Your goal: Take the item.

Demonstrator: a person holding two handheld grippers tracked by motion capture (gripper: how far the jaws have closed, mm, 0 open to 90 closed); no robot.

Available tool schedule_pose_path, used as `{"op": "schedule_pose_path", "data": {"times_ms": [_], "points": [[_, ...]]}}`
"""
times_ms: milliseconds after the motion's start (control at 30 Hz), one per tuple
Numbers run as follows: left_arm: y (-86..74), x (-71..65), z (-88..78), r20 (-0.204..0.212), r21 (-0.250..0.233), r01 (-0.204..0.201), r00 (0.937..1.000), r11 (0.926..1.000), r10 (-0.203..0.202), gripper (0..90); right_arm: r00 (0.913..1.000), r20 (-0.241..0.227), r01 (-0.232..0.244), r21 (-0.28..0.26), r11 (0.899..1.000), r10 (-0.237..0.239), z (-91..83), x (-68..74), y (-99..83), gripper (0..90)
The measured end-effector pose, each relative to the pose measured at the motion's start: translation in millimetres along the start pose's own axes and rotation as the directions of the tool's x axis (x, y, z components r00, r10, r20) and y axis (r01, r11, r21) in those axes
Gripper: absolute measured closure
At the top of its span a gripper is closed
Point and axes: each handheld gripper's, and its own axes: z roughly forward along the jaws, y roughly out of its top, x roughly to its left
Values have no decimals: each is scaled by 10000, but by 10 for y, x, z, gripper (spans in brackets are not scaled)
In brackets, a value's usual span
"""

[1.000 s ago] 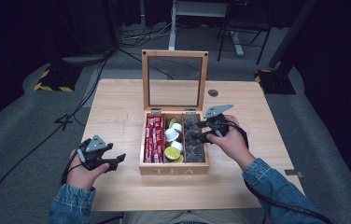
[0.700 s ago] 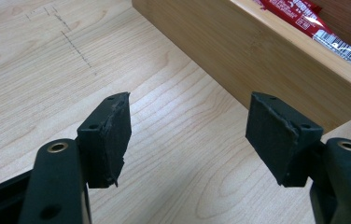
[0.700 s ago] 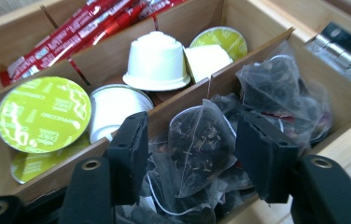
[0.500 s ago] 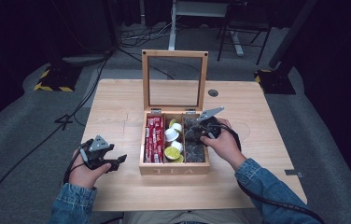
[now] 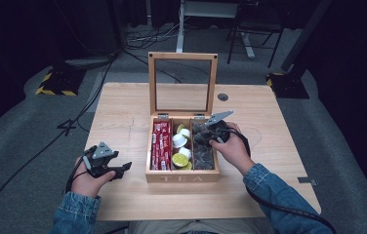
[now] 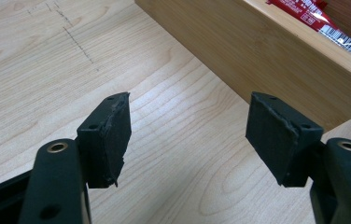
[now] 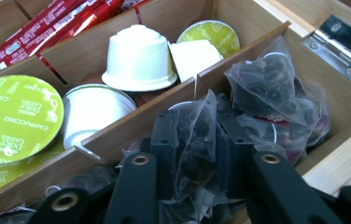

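Note:
An open wooden tea box (image 5: 181, 178) stands mid-table with its glass lid (image 5: 182, 83) upright. My right gripper (image 5: 210, 134) dips into the box's right compartment, among clear pyramid tea bags (image 5: 202, 146). In the right gripper view its jaws (image 7: 197, 154) are shut on one tea bag (image 7: 192, 116), pinched between the pads. My left gripper (image 5: 122, 168) rests low over the table to the left of the box. Its jaws (image 6: 190, 126) stand wide open with bare wood between them and the box's side wall (image 6: 276, 51) just ahead.
The left compartment holds red sachets (image 5: 160, 146) (image 7: 47, 28). The middle one holds white capsules (image 7: 138, 56) and green-lidded capsules (image 7: 12, 116). A metal hinge (image 7: 339, 44) sits at the box's back corner. Cables trail over the floor beyond the table (image 5: 123, 112).
My right gripper has slid left and down into the right compartment and closed among the tea bags. The left gripper has barely moved.

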Motion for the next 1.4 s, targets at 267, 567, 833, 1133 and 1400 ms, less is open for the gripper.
{"op": "schedule_pose_path", "data": {"times_ms": [267, 567, 833, 1133, 1400], "points": [[4, 9, 8, 2, 8, -72, 10000, 10000, 72, 316, 9997, 136, 192, -205, 9996, -189, -68, 20, 14, 782], [-7, 18, 31, -21, 133, -20, 10000, 9999, 21, 316, 9998, 98, 192, -791, 9967, -185, -207, 28, 46, 846], [-20, 31, 41, -31, 177, 39, 10000, 9998, -38, 316, 9999, 10, 171, -1250, 9920, -171, -314, 47, 84, 859], [-87, 68, 47, -85, 310, 70, 9999, 9995, -68, 313, 9998, -44, 162, -1595, 9871, -172, -425, 65, 121, 860], [-142, 109, 74, -106, 521, 162, 9998, 9985, -156, 312, 9992, 248, 362, -1808, 9829, -322, -650, 66, 158, 861]]}}
